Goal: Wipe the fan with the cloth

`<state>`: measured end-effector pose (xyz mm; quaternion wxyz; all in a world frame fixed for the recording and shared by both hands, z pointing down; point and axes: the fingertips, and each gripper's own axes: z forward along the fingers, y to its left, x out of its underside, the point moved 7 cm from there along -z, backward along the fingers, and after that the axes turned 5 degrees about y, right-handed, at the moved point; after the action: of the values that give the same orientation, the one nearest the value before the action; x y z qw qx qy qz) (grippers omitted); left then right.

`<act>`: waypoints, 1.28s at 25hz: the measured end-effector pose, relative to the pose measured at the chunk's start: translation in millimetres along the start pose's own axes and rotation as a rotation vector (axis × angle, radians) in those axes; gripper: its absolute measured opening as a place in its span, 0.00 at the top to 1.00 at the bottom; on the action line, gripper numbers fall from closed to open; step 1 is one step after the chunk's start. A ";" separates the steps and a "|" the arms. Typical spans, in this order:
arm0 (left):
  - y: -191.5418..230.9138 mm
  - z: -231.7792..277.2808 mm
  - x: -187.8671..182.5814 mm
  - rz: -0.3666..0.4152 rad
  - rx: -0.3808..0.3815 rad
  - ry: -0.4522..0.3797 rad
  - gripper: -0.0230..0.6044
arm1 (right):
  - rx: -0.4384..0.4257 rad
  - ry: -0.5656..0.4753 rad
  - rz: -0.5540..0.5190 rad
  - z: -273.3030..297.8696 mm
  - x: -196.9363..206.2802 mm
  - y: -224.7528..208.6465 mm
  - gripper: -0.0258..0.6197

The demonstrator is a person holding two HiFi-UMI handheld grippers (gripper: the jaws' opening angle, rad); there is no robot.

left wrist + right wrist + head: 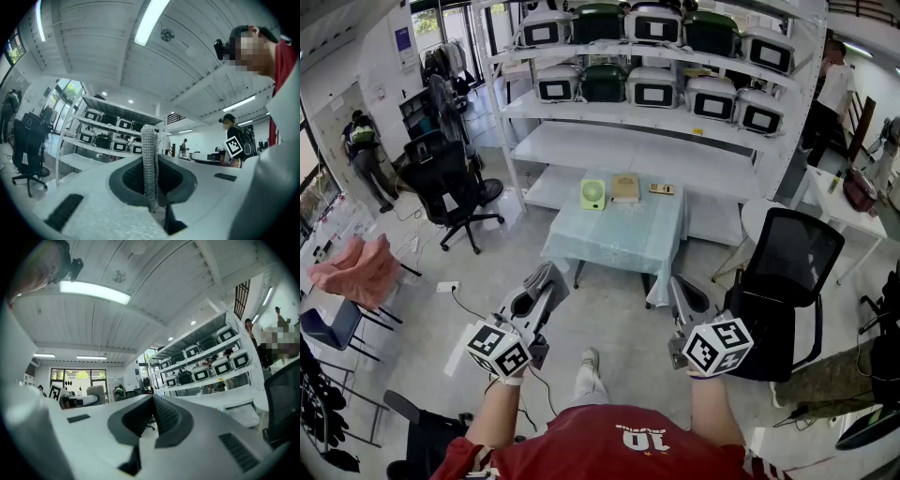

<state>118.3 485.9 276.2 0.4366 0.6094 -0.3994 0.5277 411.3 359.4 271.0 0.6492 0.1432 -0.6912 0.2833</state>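
Shelved workroom, table ahead. I saw the fan on it, well beyond both grippers, nearer my left gripper, which pinched the cloth. The right gripper was closed on nothing.

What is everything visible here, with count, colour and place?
fan: one, green, on the table's far side.
table: one, pale blue cover, before the rack.
tan flat item: one, right of the fan; kind unclear.
rack: one, white, holding grey and green boxes.
office chairs: two, black, left and right of the table.
pink fabric: one, far left.
cloth: one, grey, clamped in the left hand-held gripper.
right hand-held gripper: one, shut, empty.
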 end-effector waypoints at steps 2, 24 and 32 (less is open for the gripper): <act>2.6 -3.3 -0.9 -0.001 -0.002 -0.002 0.92 | 0.002 0.005 -0.005 0.8 1.5 5.0 0.96; 20.7 46.8 -15.1 0.004 0.037 -0.011 0.92 | -0.009 -0.047 0.024 27.5 -28.4 -18.4 0.95; 24.2 55.8 -16.7 0.002 0.013 0.011 0.92 | -0.035 -0.030 0.060 47.1 -25.1 -31.5 0.95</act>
<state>109.7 425.8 258.9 0.4343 0.6091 -0.3940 0.5340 393.6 302.8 253.2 0.6325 0.1153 -0.7095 0.2885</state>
